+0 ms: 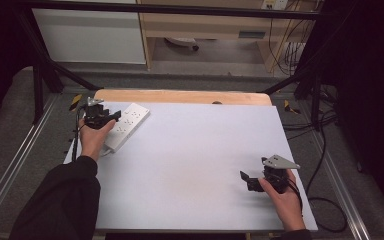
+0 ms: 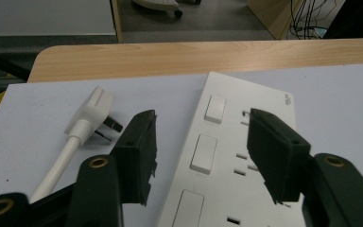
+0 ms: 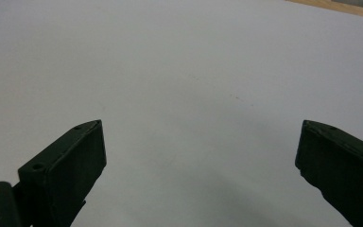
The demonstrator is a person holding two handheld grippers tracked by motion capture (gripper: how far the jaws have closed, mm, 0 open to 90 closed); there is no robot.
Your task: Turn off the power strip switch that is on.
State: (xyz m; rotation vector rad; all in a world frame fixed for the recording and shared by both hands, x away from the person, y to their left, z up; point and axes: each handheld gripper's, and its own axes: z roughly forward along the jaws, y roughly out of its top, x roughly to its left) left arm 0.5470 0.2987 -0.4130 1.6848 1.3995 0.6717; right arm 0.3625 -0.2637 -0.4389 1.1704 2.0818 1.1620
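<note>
In the upper left of the high view, the left gripper sits over the near half of a white power strip, which lies slantwise on the pale grey mat covering the wooden table. The left gripper view shows its jaws parted, with the strip's rocker switches and socket slots between and below them; the pads press on nothing, so the gripper is released. A small grey mark is printed near the strip's far right corner, too small to read. No other writing can be made out on the strip.

Left of the strip in that view, the white plug lies on its side on the mat, dark prongs pointing toward the strip, just beside the left jaw tip but apart from it. Its white cord runs down toward the lower left of the frame.

The right gripper rests at the lower right of the high view, well apart from the strip, held in the person's right hand. In the right gripper view its jaws stand wide over bare mat, released and holding nothing.
</note>
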